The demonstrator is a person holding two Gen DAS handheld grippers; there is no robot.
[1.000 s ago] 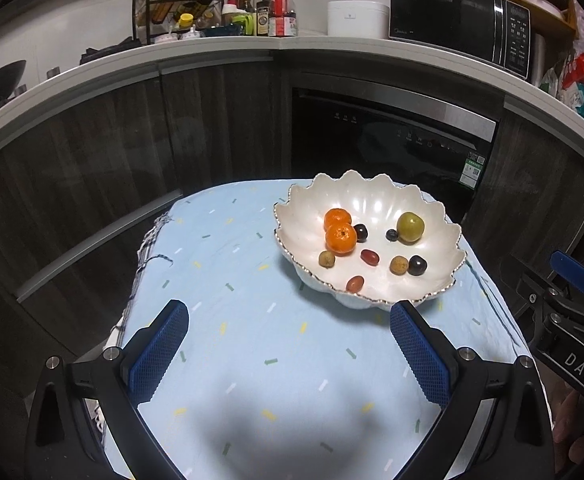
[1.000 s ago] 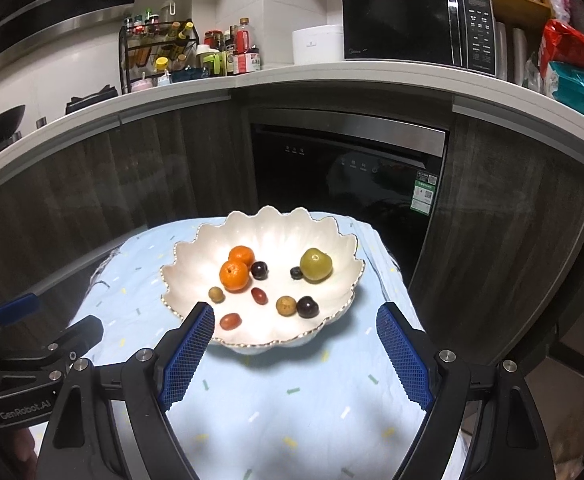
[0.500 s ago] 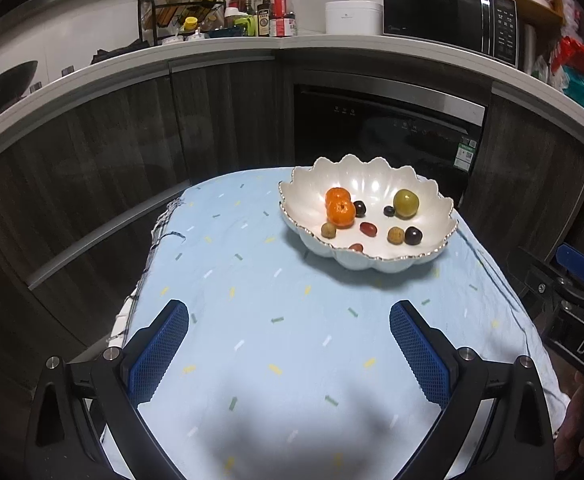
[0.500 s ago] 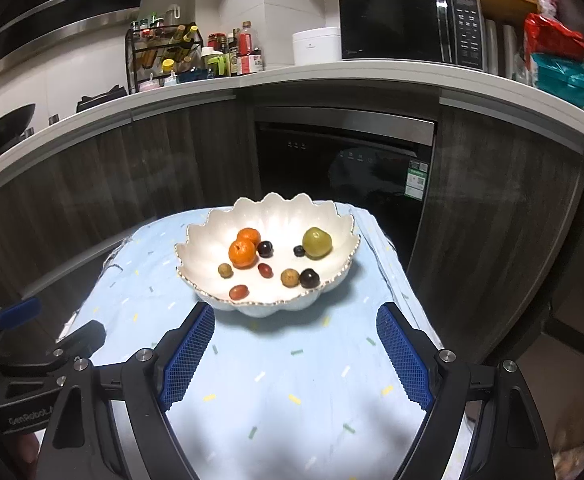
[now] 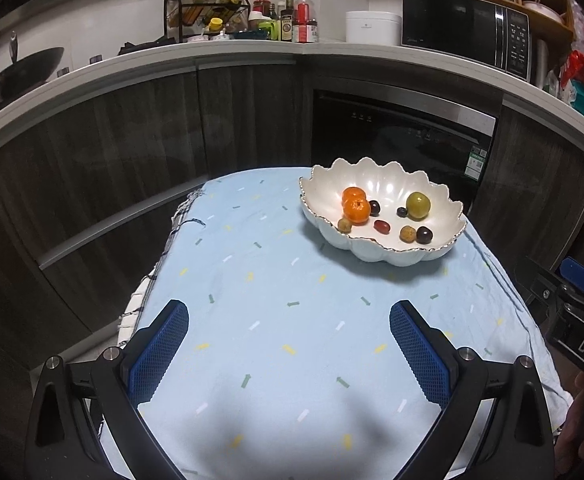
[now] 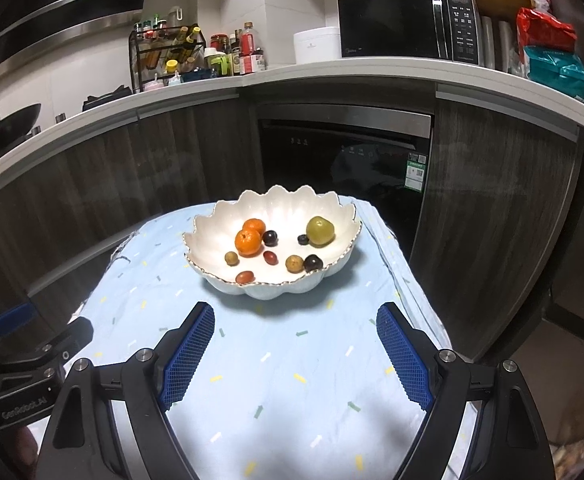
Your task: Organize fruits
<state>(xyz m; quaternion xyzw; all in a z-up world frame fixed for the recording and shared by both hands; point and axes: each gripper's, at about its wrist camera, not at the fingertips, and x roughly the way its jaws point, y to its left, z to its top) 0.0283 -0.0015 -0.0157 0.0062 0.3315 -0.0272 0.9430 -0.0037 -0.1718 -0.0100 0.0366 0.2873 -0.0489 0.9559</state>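
A white scalloped bowl stands at the far end of a table covered by a light blue cloth. In it lie two oranges, a green fruit, and several small dark, red and brown fruits. My left gripper is open and empty, well short of the bowl and left of it. My right gripper is open and empty, a little short of the bowl. Each gripper's body shows at the edge of the other's view.
Dark kitchen cabinets and a built-in oven curve behind the table. The counter above holds a microwave, a spice rack, bottles and a white cooker. The cloth's left edge hangs over the table side.
Both grippers have drawn back and risen away from the bowl, which now looks smaller and farther. Both stay open and empty. The fruits have not moved.
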